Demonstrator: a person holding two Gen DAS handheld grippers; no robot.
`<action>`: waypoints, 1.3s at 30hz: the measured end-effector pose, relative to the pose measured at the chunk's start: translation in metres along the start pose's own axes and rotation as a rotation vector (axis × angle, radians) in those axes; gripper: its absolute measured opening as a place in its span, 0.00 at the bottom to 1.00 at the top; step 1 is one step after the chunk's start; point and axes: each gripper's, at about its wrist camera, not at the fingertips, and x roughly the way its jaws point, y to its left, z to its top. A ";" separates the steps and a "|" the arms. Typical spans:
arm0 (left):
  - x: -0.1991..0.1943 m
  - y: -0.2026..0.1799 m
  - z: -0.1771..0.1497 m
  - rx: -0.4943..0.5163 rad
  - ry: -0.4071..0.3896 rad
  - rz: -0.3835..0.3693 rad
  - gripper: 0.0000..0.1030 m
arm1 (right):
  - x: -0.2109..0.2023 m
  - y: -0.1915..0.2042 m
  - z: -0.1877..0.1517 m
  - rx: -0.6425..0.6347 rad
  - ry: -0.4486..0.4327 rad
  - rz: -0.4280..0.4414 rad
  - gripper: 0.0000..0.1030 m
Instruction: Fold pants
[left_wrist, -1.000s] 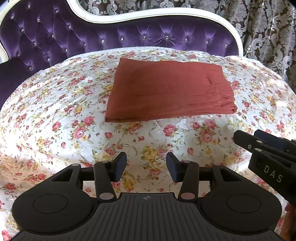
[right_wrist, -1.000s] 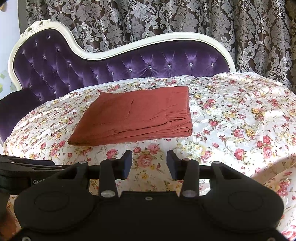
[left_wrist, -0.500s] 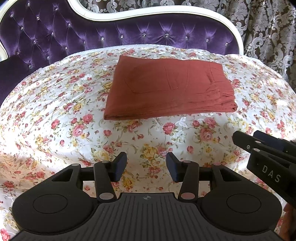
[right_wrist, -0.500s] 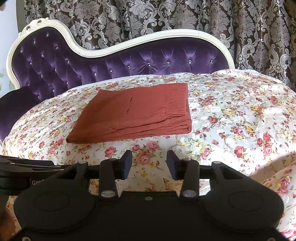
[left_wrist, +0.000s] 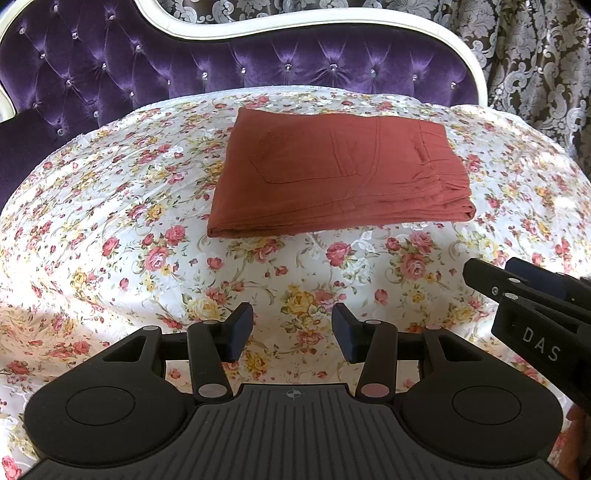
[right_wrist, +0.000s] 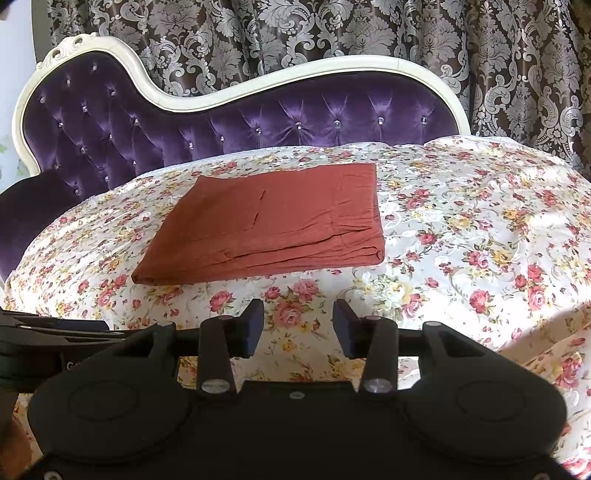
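Note:
The rust-red pants (left_wrist: 332, 173) lie folded into a flat rectangle on the floral sheet (left_wrist: 110, 206), near the back of the sofa. They also show in the right wrist view (right_wrist: 273, 225). My left gripper (left_wrist: 292, 332) is open and empty, held back from the pants over the sheet's front part. My right gripper (right_wrist: 298, 328) is open and empty too, at a similar distance from the pants. The right gripper's body shows at the right edge of the left wrist view (left_wrist: 535, 317). The left gripper's body shows at the left edge of the right wrist view (right_wrist: 48, 339).
A purple tufted sofa back (right_wrist: 258, 125) with a white frame rises behind the sheet. Patterned curtains (right_wrist: 332, 33) hang behind it. The sheet drops off at the right edge (right_wrist: 554, 332).
Both grippers have drawn back and tilted slightly; the pants sit a little higher and farther in both views. The pants have not moved on the sheet.

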 end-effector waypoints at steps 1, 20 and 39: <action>0.000 0.000 0.000 0.001 0.001 0.000 0.44 | 0.000 0.000 0.000 -0.001 0.001 0.001 0.50; 0.001 0.001 0.001 0.009 0.006 0.001 0.44 | 0.001 0.001 0.001 -0.001 0.003 0.003 0.50; 0.001 0.001 0.001 0.012 0.011 0.002 0.45 | 0.003 0.001 -0.001 0.006 0.010 0.005 0.50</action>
